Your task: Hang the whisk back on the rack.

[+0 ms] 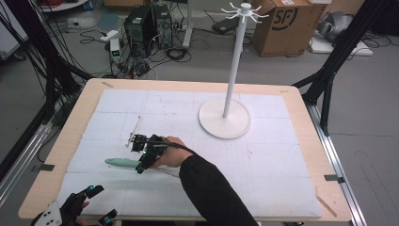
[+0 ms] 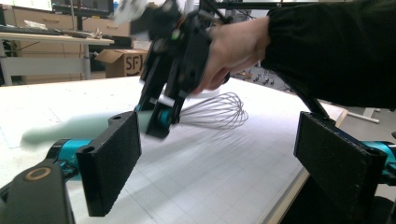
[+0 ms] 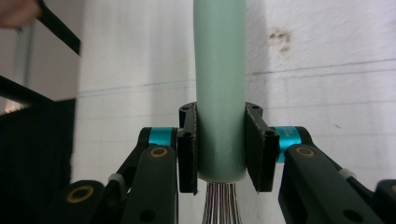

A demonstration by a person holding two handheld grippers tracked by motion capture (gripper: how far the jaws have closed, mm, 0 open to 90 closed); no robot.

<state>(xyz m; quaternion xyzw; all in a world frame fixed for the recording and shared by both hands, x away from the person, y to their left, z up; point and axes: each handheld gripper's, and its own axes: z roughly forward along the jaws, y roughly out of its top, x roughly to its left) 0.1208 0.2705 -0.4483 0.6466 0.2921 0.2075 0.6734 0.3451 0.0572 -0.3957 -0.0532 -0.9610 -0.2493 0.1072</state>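
The whisk (image 1: 123,163) was pinched by its green handle between the jaws of the right gripper (image 1: 142,165) low over the table (image 1: 263,155), the left gripper (image 1: 101,203) was held spread nearby, and slipping of the smooth handle was judged possible.
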